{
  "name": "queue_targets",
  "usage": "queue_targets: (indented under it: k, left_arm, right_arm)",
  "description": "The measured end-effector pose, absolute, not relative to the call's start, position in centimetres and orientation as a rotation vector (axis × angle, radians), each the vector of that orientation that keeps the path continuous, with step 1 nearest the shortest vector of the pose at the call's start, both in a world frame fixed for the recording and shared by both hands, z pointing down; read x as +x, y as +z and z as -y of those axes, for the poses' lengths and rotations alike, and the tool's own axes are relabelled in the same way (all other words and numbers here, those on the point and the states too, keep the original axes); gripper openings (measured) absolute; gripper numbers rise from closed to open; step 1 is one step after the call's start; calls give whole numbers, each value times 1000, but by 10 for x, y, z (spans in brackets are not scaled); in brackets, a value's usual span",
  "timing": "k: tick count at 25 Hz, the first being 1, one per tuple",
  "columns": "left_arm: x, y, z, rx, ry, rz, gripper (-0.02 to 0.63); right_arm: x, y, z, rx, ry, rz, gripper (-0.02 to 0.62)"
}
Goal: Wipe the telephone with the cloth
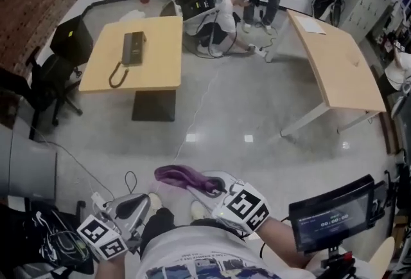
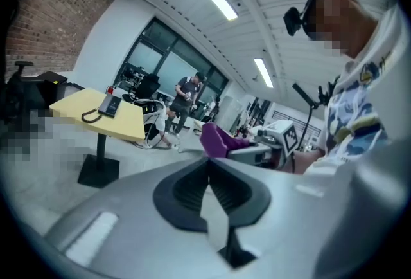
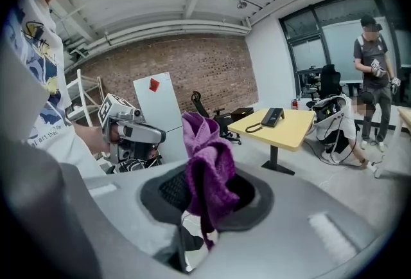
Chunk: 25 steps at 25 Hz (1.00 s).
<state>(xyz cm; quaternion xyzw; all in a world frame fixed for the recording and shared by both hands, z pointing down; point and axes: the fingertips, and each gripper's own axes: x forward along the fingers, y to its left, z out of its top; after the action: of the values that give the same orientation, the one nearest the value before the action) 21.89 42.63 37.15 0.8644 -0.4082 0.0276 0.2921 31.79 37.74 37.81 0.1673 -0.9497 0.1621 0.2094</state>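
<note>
Right gripper view shows my right gripper (image 3: 204, 197) clamped on the purple cloth (image 3: 207, 168), which bunches up above the 2 jaws. My left gripper (image 2: 207, 176) is fully closed with nothing between its jaws. Head view has both low in front of me (close to my body). The telephone (image 1: 133, 47) lies on 1 yellow worktop (image 1: 160, 69) across the floor, well apart from both grippers, its cord (image 1: 116, 76) looping toward the near edge.

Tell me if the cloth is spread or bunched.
Bunched: the cloth hangs crumpled, clamped in the right gripper, not laid flat.
</note>
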Motion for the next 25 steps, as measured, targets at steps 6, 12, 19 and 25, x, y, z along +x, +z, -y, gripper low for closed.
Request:
queue_targets:
  k: [6, 12, 19, 25]
  left_arm:
    - [191, 377, -413, 2318, 25, 1070, 5]
    - [137, 369, -396, 2347, -8, 1092, 4]
    - [73, 375, -400, 2326, -14, 1072, 3]
    - [45, 390, -401, 2331, 44, 1025, 3]
  right_arm:
    - [303, 384, -365, 537, 440, 2605, 84]
    - [261, 380, -343, 602, 457, 2595, 84]
    - [206, 382, -331, 633, 477, 2565, 85]
    - [164, 385, -335, 604, 491, 2570, 86]
